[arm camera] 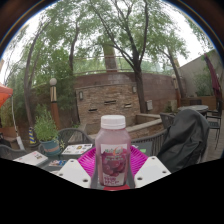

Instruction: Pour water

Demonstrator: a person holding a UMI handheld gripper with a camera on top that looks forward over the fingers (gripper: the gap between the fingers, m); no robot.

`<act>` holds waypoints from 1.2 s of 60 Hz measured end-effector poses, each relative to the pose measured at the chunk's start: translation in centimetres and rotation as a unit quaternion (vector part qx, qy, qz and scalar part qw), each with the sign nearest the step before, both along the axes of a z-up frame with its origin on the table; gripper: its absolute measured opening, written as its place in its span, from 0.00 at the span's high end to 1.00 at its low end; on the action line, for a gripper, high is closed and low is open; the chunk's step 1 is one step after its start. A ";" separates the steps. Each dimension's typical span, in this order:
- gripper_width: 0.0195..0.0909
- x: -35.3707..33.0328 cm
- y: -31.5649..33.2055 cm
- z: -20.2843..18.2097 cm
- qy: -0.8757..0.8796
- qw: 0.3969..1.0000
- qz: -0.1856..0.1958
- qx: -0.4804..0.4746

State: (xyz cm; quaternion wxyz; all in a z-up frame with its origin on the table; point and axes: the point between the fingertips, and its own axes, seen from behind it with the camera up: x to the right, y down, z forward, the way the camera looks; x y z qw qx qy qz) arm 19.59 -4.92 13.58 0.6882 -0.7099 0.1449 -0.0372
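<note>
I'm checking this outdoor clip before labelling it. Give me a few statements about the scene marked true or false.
1. The gripper holds a bottle between its pink pads. True.
2. The bottle's cap is off. False: a pale cap sits on it.
3. The bottle is lying on its side. False: it stands upright.
4. A brick fireplace stands beyond the bottle. True.
5. The scene is indoors. False: trees and sky show overhead.

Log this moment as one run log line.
gripper: shut on bottle | bottle: upright, pink liquid, white cap on | pour: not begun | setting: outdoor patio table
</note>
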 end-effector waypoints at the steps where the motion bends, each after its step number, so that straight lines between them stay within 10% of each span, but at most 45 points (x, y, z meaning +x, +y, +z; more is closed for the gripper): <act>1: 0.66 -0.1 -0.3 -1.0 0.000 1.000 0.002 -0.005; 17: 0.66 -0.7 -3.3 -11.9 -0.046 0.995 0.016 -0.089; 31: 0.63 0.0 -7.6 -10.6 -0.051 0.995 0.017 -0.085; 45: 0.09 -0.1 -11.1 -11.7 -0.019 0.991 0.022 -0.130; 72: 0.10 -6.4 -28.6 -2.9 -0.024 0.993 0.038 -0.106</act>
